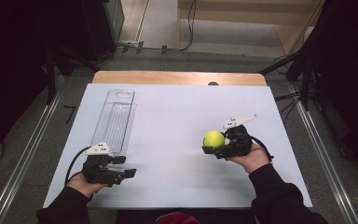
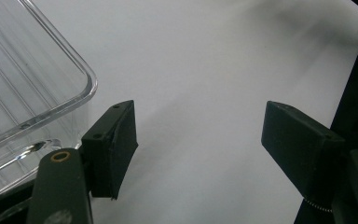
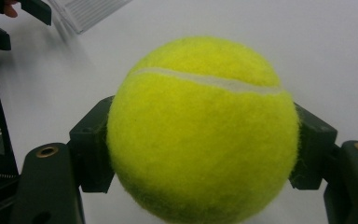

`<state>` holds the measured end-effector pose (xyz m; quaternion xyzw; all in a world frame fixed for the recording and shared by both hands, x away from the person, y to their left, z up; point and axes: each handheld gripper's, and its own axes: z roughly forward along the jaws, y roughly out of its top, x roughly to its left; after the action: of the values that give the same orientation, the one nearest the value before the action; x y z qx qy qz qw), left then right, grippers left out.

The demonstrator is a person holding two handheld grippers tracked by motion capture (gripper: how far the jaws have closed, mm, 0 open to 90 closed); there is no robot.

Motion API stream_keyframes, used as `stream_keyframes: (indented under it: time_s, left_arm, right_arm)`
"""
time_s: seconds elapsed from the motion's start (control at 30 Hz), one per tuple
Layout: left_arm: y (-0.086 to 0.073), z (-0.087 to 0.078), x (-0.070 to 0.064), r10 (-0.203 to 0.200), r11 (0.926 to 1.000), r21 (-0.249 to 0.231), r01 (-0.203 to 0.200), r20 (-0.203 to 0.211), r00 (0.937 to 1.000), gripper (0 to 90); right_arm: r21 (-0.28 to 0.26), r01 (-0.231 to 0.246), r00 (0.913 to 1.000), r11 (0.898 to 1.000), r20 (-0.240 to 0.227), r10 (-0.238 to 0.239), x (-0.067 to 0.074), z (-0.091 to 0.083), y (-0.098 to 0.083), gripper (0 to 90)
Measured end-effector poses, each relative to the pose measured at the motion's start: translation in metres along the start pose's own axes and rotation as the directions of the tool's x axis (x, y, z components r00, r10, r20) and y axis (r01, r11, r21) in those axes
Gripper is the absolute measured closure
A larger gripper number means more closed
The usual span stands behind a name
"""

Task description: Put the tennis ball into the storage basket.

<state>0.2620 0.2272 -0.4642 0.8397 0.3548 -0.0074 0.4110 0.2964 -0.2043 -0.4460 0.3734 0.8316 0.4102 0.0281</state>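
- The tennis ball (image 1: pixel 213 138) sits between the two black jaws of the right gripper (image 1: pixel 213 148), on the right half of the white table (image 1: pixel 177 126); whether it is lifted clear of the surface cannot be told.
- In the right gripper view, the ball (image 3: pixel 200 130) bulges out in front of the pads (image 3: pixel 91 154), which press into its felt on both flanks, so this tool is pinching the ball firmly.
- A white seam curves across the upper part of the ball.
- The left gripper (image 1: pixel 123 173) rests low at the near left of the table, well apart from the ball.
- Seen from the left gripper view, the left gripper (image 2: pixel 198 144) has its jaws spread wide with only bare table between them.
- A clear plastic tray (image 1: pixel 114 119) lies lengthwise on the left side of the table, its near end just beside the left gripper.
- In the left gripper view, the tray's rounded corner (image 2: pixel 51 93) is close to one jaw, and its ribbed floor holds nothing.
- The person's hand (image 1: pixel 251 158) grips the right tool from below.
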Motion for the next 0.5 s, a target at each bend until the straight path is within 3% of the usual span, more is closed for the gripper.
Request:
stream_keyframes:
  time_s: [0.5]
  left_arm:
    - [0.000, -0.001, 0.001, -0.002, 1.0000, -0.003, 0.002, -0.005, 1.0000, 27.2]
  right_arm:
    - [0.000, 0.008, 0.9999, 1.000, -0.012, -0.008, 0.003, 0.010, 0.013, 23.8]
